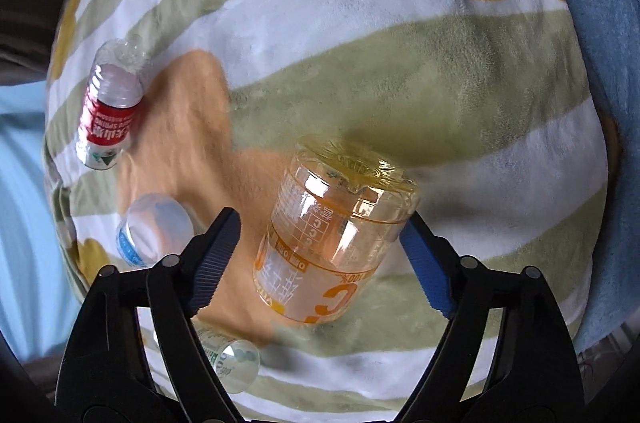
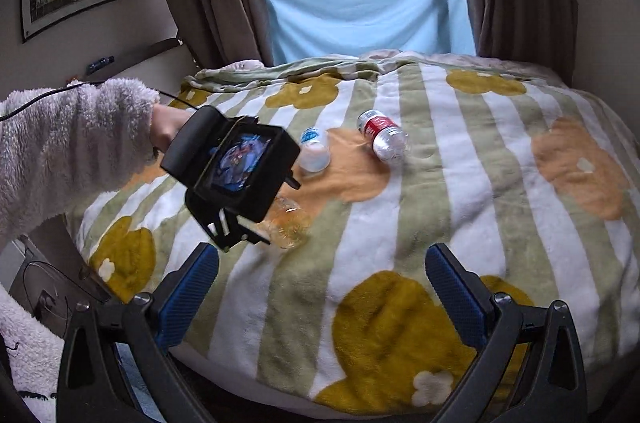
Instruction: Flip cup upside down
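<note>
Near the bed's left edge, the clear plastic cup (image 1: 336,235) lies between the wide-open left gripper (image 1: 320,259); light, slippery, crushable: grasp mid-wall gently. Right gripper (image 2: 320,287) wide, empty.

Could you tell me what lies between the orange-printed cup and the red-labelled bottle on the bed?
Only bare blanket, its orange flower patch; nothing stands between the cup and the red-labelled bottle. The left wrist view shows this best, and the right wrist view agrees.
</note>
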